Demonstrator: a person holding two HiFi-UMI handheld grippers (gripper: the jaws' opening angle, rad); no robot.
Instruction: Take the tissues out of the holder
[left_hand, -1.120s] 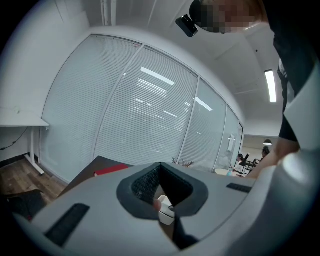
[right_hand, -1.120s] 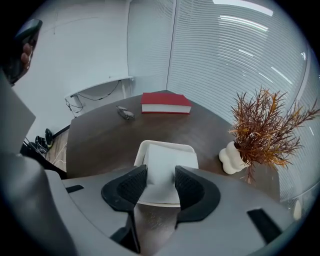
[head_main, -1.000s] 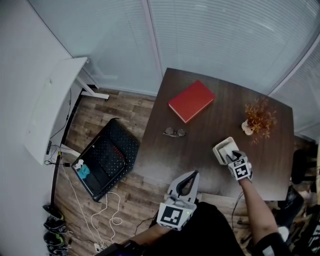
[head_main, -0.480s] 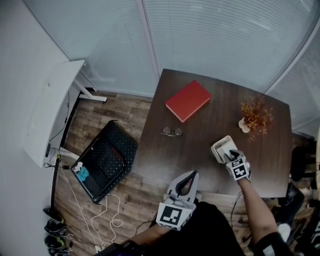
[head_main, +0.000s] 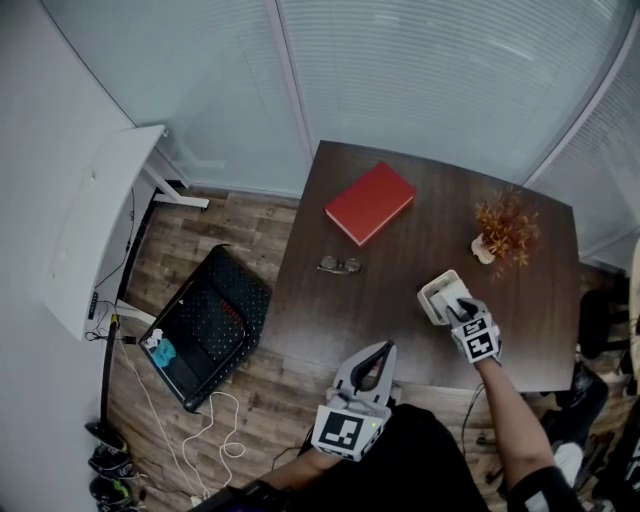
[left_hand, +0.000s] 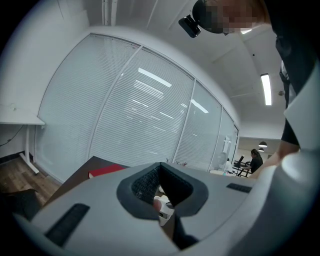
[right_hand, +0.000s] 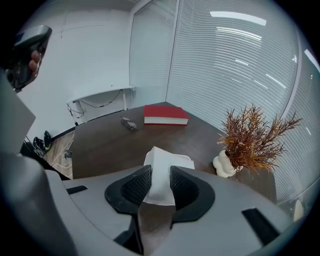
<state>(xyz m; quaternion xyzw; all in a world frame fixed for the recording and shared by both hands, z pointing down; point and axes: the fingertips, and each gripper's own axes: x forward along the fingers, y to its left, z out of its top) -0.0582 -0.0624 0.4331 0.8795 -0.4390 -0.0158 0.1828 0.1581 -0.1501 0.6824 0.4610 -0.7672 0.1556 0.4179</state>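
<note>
Stage: extraction barely begun | right tool (head_main: 462, 312) clamped on tissue (right_hand: 161, 172) standing in holder (head_main: 440, 297), lower right of table (head_main: 400, 290) | left tool (head_main: 372, 365) closed, empty, bottom centre | remaining: pull tissues out

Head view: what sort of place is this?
Probably a small office meeting room: a dark wooden table with a red book on it, full-height slatted blinds along the far side, and a white desk against the side wall.
</note>
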